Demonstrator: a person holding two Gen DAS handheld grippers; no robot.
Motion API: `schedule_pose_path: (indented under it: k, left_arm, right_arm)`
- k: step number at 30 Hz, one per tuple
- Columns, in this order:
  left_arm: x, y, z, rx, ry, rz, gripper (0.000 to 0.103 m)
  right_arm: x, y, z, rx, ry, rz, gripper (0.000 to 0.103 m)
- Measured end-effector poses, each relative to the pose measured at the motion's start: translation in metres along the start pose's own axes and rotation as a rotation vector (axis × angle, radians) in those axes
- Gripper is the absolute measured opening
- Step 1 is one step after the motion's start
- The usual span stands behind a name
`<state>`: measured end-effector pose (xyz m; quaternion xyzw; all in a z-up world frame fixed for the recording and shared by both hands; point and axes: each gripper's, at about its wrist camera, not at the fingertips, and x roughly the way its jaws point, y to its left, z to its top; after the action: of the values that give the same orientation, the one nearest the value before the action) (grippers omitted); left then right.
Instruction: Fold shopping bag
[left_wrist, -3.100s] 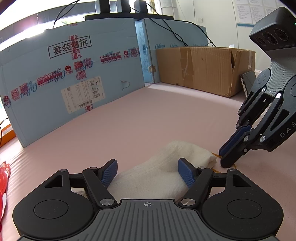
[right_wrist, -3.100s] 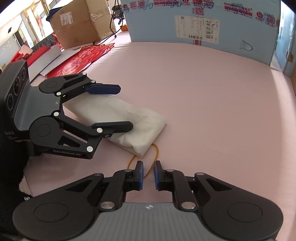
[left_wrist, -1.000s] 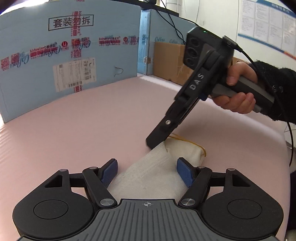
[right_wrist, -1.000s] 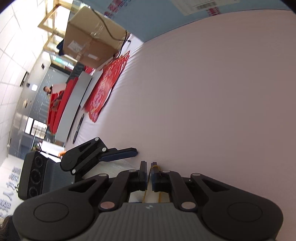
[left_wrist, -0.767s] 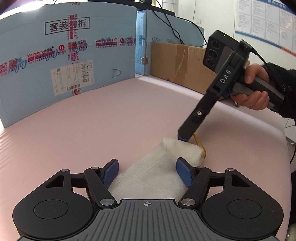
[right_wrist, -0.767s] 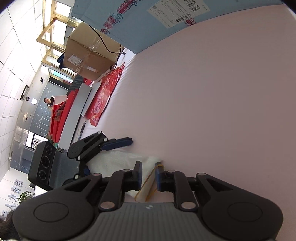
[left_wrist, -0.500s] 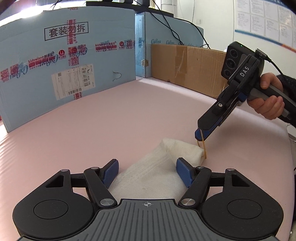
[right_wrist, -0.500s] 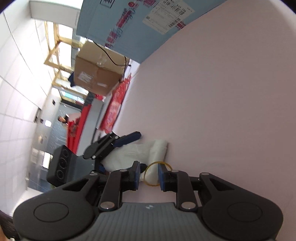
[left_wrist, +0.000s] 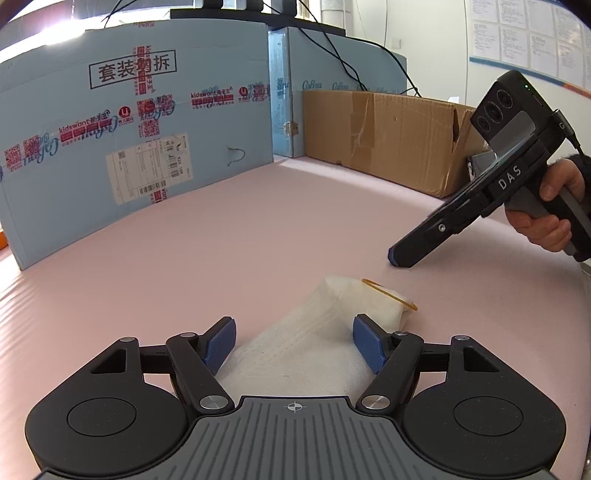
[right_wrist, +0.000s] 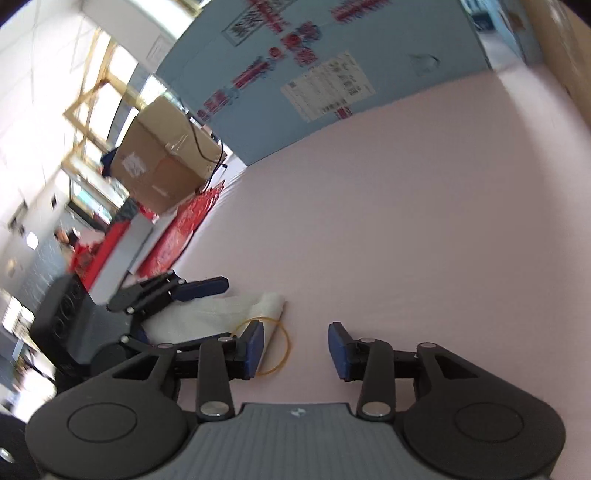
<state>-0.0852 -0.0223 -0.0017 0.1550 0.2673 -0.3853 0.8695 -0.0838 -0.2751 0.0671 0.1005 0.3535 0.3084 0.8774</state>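
Note:
A white shopping bag (left_wrist: 306, 343), folded into a thick roll, lies on the pink table. My left gripper (left_wrist: 295, 345) is shut on its near part, one blue pad on each side. A yellow rubber band (left_wrist: 388, 293) rests loose on the bag's far end. In the left wrist view my right gripper (left_wrist: 397, 258) hangs just beyond that end, clear of the bag. Its jaws are opening, and in its own view the right gripper (right_wrist: 295, 341) has nothing pressed between the pads. The rubber band (right_wrist: 284, 350) lies beneath its left finger, beside the bag (right_wrist: 221, 310).
A tall blue carton (left_wrist: 140, 147) and a brown cardboard box (left_wrist: 384, 136) stand along the far side of the table. Red printed sheets (right_wrist: 181, 229) and another brown box (right_wrist: 162, 170) lie off to the left. A hand (left_wrist: 546, 221) holds the right gripper's handle.
The right gripper let go of the yellow rubber band, spread its jaws and drew back to the right. The band now lies on the bag's end. The left gripper stayed put.

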Motion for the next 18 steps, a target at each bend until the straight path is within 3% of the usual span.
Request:
schedule_pose_path:
  k: [5,7,8,11,14,18]
  left_arm:
    - [0.001,0.001,0.0,0.001,-0.001,0.001,0.071]
    - [0.002,0.002,0.0,-0.004,0.0,-0.002,0.071]
    - [0.002,0.003,0.0,-0.006,0.0,-0.003,0.072]
    - [0.002,0.005,0.0,-0.017,0.003,-0.001,0.076]
    - [0.004,0.016,0.0,-0.075,0.015,-0.011,0.082]
    - [0.005,0.02,-0.001,-0.097,0.016,-0.008,0.083]
  right_arm:
    - [0.02,0.046,-0.012,-0.604,0.053,-0.152,0.041]
    - [0.023,0.055,-0.016,-0.718,0.057,-0.161,0.039]
    - [0.026,0.059,-0.016,-0.766,0.063,-0.159,0.033]
    - [0.031,0.057,-0.007,-0.74,0.111,-0.066,0.006]
    - [0.026,0.05,0.0,-0.63,0.115,-0.042,0.003]
    - [0.003,0.037,0.005,-0.4,0.069,0.017,0.002]
